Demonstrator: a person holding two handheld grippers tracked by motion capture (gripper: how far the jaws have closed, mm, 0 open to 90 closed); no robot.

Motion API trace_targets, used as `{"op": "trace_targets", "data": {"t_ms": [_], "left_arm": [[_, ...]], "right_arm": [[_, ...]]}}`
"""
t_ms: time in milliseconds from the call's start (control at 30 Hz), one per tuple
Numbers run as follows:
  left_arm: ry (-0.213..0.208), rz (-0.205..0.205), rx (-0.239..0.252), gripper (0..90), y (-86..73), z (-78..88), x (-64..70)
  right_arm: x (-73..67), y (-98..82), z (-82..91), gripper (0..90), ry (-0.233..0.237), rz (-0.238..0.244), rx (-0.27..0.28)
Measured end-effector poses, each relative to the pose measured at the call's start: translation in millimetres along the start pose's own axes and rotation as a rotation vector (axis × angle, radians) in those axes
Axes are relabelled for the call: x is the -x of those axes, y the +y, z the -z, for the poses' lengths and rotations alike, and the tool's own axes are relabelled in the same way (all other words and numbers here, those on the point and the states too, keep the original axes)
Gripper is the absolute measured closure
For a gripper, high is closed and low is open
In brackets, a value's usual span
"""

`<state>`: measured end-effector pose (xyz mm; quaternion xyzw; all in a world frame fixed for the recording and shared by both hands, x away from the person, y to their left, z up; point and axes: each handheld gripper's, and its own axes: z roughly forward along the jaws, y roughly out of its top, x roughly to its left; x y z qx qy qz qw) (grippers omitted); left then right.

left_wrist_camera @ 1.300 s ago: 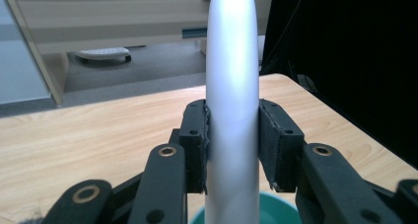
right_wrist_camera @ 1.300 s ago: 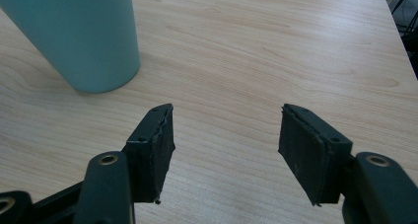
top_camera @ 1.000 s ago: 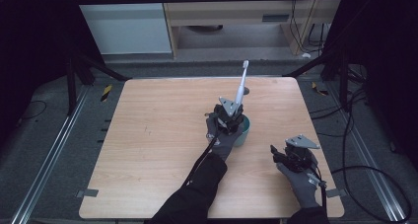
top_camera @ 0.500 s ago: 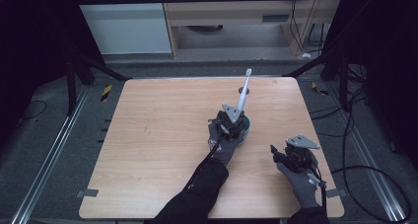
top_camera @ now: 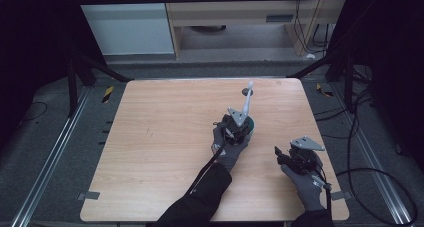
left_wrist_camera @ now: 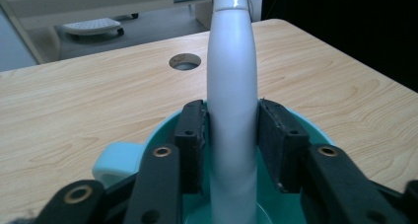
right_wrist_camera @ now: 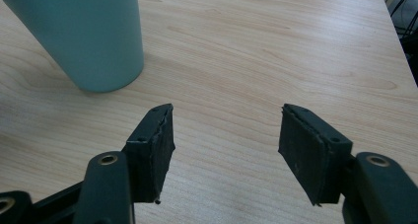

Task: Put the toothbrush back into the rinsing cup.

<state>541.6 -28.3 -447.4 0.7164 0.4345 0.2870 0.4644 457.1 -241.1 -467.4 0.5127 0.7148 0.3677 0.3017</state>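
Observation:
A white toothbrush handle [left_wrist_camera: 231, 86] stands upright between the two pads of my left gripper [left_wrist_camera: 230, 140], which is shut on it. Its lower end sits inside a teal cup [left_wrist_camera: 118, 157] whose rim curves around the jaws. In the high view the toothbrush [top_camera: 247, 101] sticks up and away from the cup [top_camera: 251, 127] at the table's middle right, with the left gripper [top_camera: 235, 124] right over the cup. My right gripper [right_wrist_camera: 226, 145] is open above bare wood, to the right of the cup [right_wrist_camera: 88, 31] and apart from it. It rests near the front right of the table [top_camera: 280, 154].
A round cable hole [top_camera: 247, 91] is set in the wooden table [top_camera: 160, 137] just beyond the cup, also seen as a hole [left_wrist_camera: 185, 61] behind the toothbrush. Black frame posts and cables surround the table on the floor.
The left gripper has come down with the toothbrush, whose lower end has sunk into the teal cup. The right gripper has stayed where it was.

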Motion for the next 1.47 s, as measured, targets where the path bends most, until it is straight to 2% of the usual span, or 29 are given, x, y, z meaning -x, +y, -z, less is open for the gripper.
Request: {"op": "trace_targets", "data": {"t_ms": [167, 333, 400, 533, 567, 633, 700, 733, 767, 833, 867, 933, 1100, 1233, 1333, 1467], "left_arm": [[-0.051, 0.002, 0.005, 50.0, 0.8, 10.3, -6.7], [-0.123, -0.032, 0.001, 44.6, 4.0, 31.6, -14.5], [-0.145, -0.082, -0.010, 42.7, 4.5, 43.4, -20.8], [-0.206, -0.125, -0.028, 39.0, 1.0, 64.1, -37.5], [-0.225, -0.125, -0.048, 38.9, -0.7, 70.7, -43.7], [-0.253, -0.123, -0.055, 38.7, -3.0, 80.1, -53.3], [-0.254, -0.135, -0.047, 38.3, -6.5, 91.9, -64.6], [-0.254, -0.135, -0.047, 38.3, -6.5, 91.9, -64.6], [-0.246, -0.112, -0.033, 38.3, -6.7, 99.9, -78.0], [-0.264, -0.074, -0.044, 36.9, -2.7, 102.4, -85.9], [-0.262, -0.085, -0.043, 36.4, -2.4, 105.5, -89.6], [-0.231, -0.115, -0.058, 35.4, -5.7, 111.6, -97.5], [-0.190, -0.129, -0.103, 33.6, -29.9, 129.5, -127.8], [-0.155, -0.105, -0.136, 32.9, -51.8, 143.7, -153.4], [-0.120, -0.061, -0.148, 32.1, -68.2, 153.9, -172.9], [-0.075, -0.020, -0.166, 30.9, -80.4, 163.4, -196.5]], "right_arm": [[0.7, 0.0, 0.7, 37.4, -0.005, -0.005, 0.002], [3.5, 0.3, 2.4, 36.9, -0.019, -0.014, 0.011], [5.8, -0.6, 2.9, 36.2, -0.019, -0.026, 0.010], [9.3, -2.0, 4.1, 34.7, -0.021, -0.049, 0.009], [10.0, -2.2, 4.2, 34.4, -0.021, -0.053, 0.014], [11.0, -2.9, 4.0, 33.5, -0.025, -0.055, 0.011], [11.7, -3.9, 3.8, 32.6, -0.031, -0.054, 0.006], [11.7, -4.3, 4.1, 32.6, -0.030, -0.057, 0.005], [11.9, -4.7, 4.3, 32.4, -0.032, -0.057, 0.006], [12.2, -4.9, 4.6, 31.9, -0.033, -0.059, 0.006], [12.3, -5.1, 4.8, 31.8, -0.034, -0.057, 0.008], [12.2, -5.5, 5.6, 31.7, -0.036, -0.050, 0.008], [13.6, -6.6, 6.0, 31.1, -0.039, -0.061, 0.004], [14.1, -7.3, 5.3, 30.4, -0.043, -0.058, 0.002], [14.1, -7.7, 5.2, 30.2, -0.043, -0.057, 0.000], [14.5, -8.3, 5.3, 29.5, -0.042, -0.064, -0.003]]}}
